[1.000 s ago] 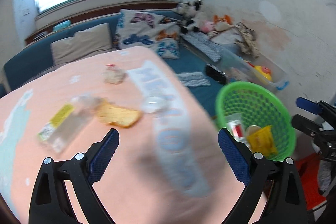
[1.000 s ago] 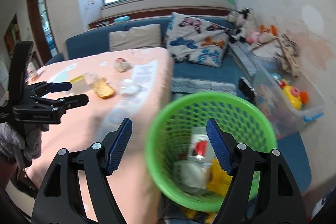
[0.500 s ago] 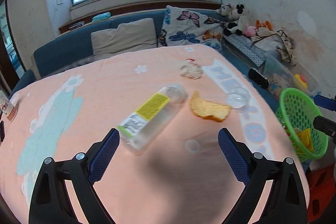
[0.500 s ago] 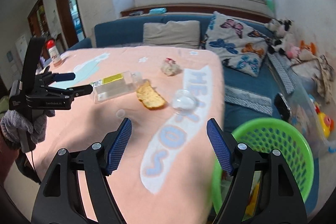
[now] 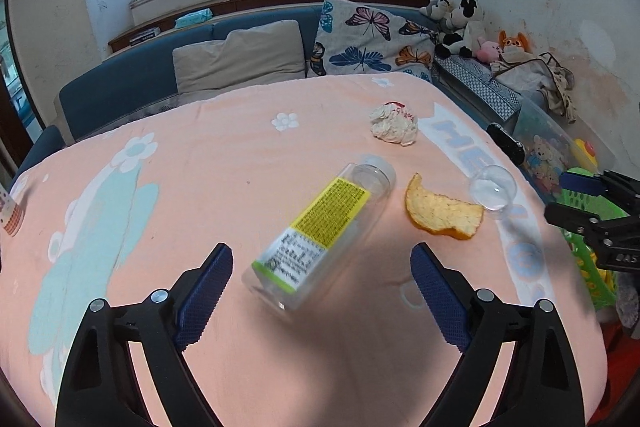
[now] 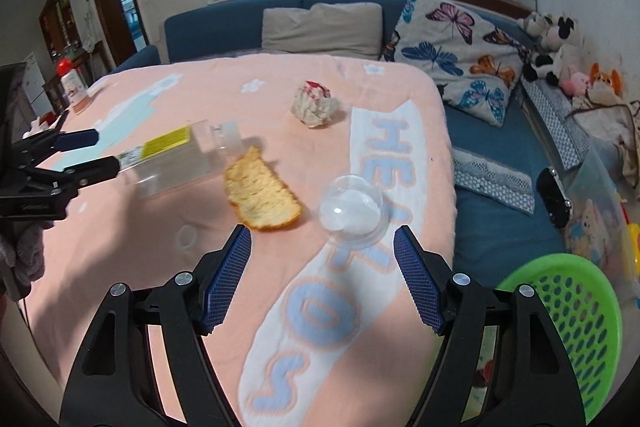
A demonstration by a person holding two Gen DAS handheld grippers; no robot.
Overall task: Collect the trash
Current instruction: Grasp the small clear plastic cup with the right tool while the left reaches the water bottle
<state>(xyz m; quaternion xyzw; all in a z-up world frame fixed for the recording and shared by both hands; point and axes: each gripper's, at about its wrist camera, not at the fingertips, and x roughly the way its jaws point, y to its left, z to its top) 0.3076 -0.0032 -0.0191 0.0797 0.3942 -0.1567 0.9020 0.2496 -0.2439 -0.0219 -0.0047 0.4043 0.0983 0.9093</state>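
On the peach blanket lie a clear plastic bottle (image 5: 320,231) with a yellow label, an orange peel (image 5: 440,213), a clear plastic dome cup (image 5: 493,185) and a crumpled paper wad (image 5: 394,125). My left gripper (image 5: 322,301) is open, just short of the bottle's base, nothing between its fingers. My right gripper (image 6: 322,277) is open too, hovering right before the dome cup (image 6: 352,211), with the peel (image 6: 260,195) to its left. The bottle (image 6: 176,159) lies beyond, at the tips of the left gripper (image 6: 90,153). A green mesh basket (image 6: 576,327) sits low at the right.
The blanket's right edge drops to a blue sofa seat (image 6: 496,147) with butterfly cushions (image 6: 452,55). A clear toy bin (image 5: 560,143) and soft toys line the wall. A red-capped bottle (image 6: 72,83) stands at the far left edge.
Both grippers have swung left from over the green basket to above the blanket. The bottle now lies in front of the left gripper, the dome cup in front of the right. Both stay open.
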